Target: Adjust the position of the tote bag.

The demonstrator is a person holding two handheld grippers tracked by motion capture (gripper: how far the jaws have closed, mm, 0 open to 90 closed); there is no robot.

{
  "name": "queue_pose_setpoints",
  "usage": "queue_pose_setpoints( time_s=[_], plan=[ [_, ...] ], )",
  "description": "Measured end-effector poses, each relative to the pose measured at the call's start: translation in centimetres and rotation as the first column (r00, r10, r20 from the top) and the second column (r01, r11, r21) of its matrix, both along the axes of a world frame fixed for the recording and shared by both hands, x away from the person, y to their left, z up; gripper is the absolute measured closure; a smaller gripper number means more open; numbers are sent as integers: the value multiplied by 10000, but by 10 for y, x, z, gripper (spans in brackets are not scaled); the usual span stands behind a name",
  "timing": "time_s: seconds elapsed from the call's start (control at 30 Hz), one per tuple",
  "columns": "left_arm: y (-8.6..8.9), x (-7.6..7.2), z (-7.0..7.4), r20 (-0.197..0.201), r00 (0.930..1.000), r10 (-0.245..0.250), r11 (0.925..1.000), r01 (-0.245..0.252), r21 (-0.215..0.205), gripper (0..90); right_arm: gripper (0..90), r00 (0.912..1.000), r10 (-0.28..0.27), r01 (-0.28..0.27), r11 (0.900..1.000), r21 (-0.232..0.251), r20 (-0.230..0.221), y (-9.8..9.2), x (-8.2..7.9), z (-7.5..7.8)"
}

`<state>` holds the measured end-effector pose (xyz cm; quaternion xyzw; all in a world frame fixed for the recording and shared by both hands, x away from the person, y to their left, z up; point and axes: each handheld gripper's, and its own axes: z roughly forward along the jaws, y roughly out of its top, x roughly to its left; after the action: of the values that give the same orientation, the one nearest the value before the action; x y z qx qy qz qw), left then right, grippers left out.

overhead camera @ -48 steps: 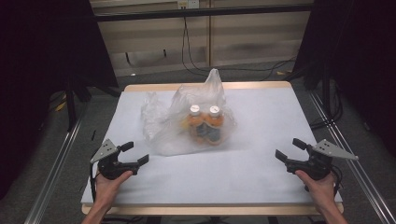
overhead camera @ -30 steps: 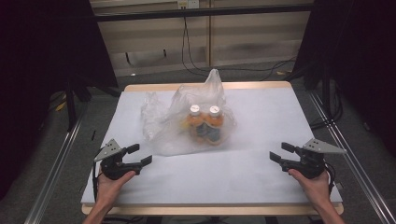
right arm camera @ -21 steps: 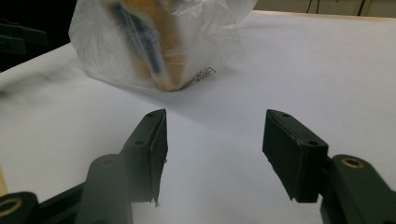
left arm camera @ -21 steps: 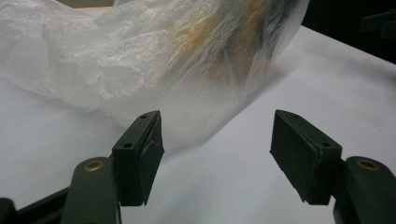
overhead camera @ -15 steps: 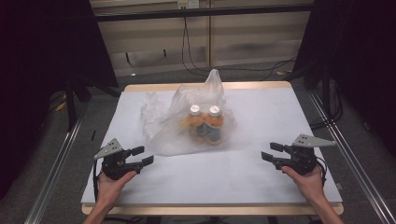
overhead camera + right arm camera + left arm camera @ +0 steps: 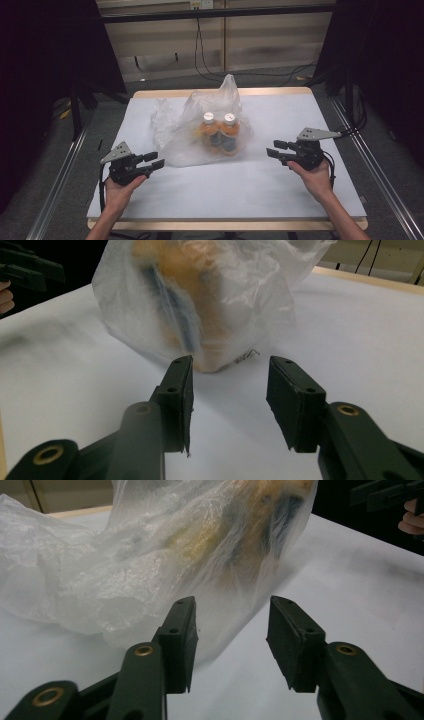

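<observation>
Seemingly I am at the approach; from the high view a clear plastic bag [image 6: 200, 132] holding two orange bottles [image 6: 219, 132] sits mid-table, flanked by left gripper [image 6: 154, 160] and right gripper [image 6: 276, 148]; next comes pinching the film; both gripper views show jaws parted, holding nothing, bag just ahead.

A lab-style recording bay: a wood-edged table [image 6: 300, 91] under a plain white cover stands alone on grey carpet, hemmed by black curtains [image 6: 45, 75] to either side. Ahead of both handheld grippers, past the table's far edge, loose black cables [image 6: 205, 55] hang down a pale panelled wall and trail along the floor. Metal floor rails [image 6: 60, 175] run outboard of each tool, along the table's flanks. A black crossbar [image 6: 215, 12] spans overhead at the far end.
</observation>
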<state>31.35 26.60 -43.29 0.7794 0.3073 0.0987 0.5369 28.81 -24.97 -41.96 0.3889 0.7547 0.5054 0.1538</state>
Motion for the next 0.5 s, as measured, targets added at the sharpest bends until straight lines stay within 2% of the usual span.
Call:
queue_pose_setpoints(
  time_s=[0.13,0.2,0.37,0.47,0.5],
  plan=[
    [-2,7,5,97,9997,-228,9997,228,-46,617,579,9999,57,-58,10000,47,121,4,9,8],
    [-3,12,8,195,9995,-235,9997,234,75,626,582,9999,45,-46,10000,78,166,6,14,12],
    [-3,24,13,295,9992,-266,9996,269,-105,663,588,9996,242,-241,9996,-131,137,13,26,20],
    [-3,28,14,251,9988,-424,9989,429,-185,693,603,9993,366,-363,9991,-204,114,17,31,24],
    [-3,30,15,214,9991,-370,9993,372,-95,680,620,9988,466,-464,9988,-128,129,21,38,27]
  ],
)
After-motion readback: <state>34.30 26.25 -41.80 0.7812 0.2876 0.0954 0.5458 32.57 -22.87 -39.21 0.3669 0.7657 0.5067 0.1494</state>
